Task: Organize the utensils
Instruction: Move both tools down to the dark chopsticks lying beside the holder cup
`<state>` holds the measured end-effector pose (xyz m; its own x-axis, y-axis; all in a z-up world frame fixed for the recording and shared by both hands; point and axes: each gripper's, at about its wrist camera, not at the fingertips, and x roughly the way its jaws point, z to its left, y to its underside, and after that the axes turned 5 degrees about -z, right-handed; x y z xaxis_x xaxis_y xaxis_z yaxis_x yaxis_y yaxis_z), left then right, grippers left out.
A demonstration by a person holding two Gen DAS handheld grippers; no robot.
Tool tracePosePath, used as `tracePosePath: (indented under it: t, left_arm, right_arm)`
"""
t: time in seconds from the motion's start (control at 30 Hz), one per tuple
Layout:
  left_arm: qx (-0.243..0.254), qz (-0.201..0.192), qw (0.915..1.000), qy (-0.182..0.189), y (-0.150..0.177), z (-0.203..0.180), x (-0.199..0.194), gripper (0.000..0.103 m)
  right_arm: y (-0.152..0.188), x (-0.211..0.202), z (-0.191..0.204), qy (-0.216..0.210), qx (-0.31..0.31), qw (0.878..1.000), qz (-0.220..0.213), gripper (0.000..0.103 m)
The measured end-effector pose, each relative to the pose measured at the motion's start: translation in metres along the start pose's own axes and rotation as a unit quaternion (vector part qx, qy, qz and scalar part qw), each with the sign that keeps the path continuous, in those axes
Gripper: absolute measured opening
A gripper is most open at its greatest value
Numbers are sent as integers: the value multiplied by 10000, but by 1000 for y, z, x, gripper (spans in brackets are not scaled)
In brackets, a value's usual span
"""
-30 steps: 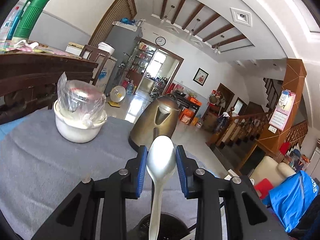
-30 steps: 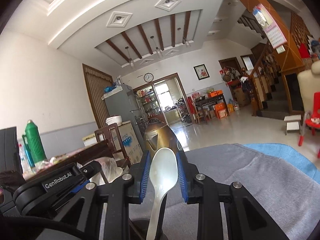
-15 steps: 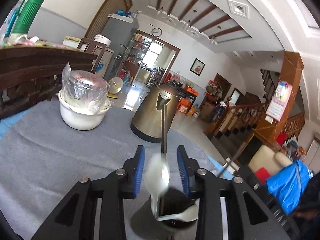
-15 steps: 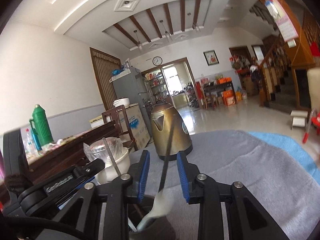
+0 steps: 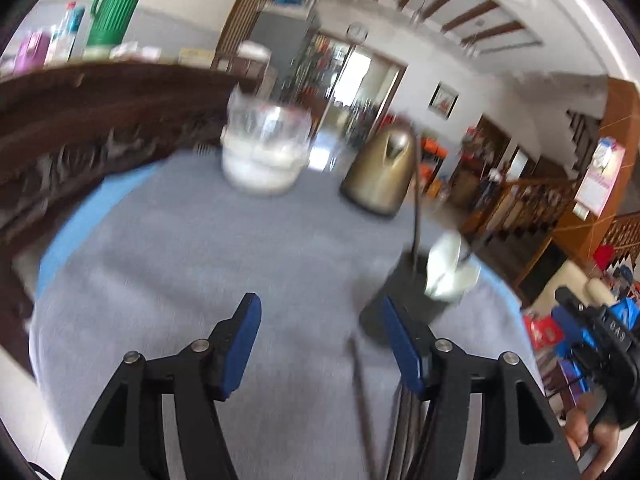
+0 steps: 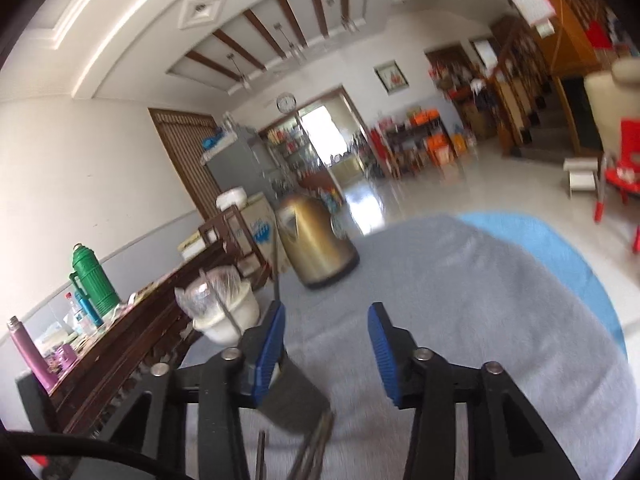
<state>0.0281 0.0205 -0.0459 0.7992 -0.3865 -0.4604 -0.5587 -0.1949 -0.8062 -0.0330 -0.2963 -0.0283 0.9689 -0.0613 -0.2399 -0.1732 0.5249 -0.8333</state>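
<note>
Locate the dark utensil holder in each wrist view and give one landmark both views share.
Left wrist: utensil holder right of centre, just beyond the right blue finger, white spoons in it.
Right wrist: utensil holder bottom centre-left, partly behind the left blue finger.
Shared landmark: gold kettle on the grey cloth.

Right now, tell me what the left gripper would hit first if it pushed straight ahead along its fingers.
Most likely the gray cloth on the table. The left gripper is open and points at bare cloth; the white bowl lies farther along, and the dark utensil cup sits off its right finger. Blur makes depth uncertain.
</note>
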Motion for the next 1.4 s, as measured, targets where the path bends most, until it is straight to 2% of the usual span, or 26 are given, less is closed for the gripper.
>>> tracePosePath:
  t: [0.17, 0.23, 0.37, 0.53, 0.63, 0.93, 1.2, 1.23, 1.27, 1.4]
  left_arm:
    - [-2, 772, 9970, -112, 29, 4, 16, 64]
    - [93, 932, 9955, -167, 30, 1, 21, 64]
    - [347, 1032, 9940, -108, 32, -6, 25, 64]
    - [468, 1375, 9894, -13, 39, -7, 39, 64]
    - [526, 1514, 9871, 40, 43, -10, 45, 64]
    - [895, 1792, 9797, 91, 44, -26, 61, 64]
    - [1062, 2026, 9735, 36, 52, -38, 78, 63]
    - [1095, 2015, 9734, 0, 51, -39, 80, 59]
    - [1140, 2024, 9726, -16, 51, -41, 82, 50]
    - [1211, 2175, 9684, 157, 48, -46, 90, 34]
  right_arm:
    - [31, 10, -5, -66, -172, 9966, 809, 37]
    - [45, 25, -4, -139, -185, 9907, 1342, 33]
    - [69, 47, -1, -211, -208, 9786, 2035, 25]
    - [93, 64, 7, -122, -420, 9653, 2576, 19]
    - [105, 72, 12, -48, -530, 9565, 2868, 19]
    - [113, 77, 16, 254, -928, 9444, 3143, 16]
    - [109, 89, 16, 359, -673, 9355, 3449, 17]
    - [109, 90, 19, 395, -805, 9360, 3404, 17]
    - [110, 90, 21, 401, -913, 9355, 3391, 17]
    - [108, 88, 18, 346, -1015, 9320, 3461, 14]
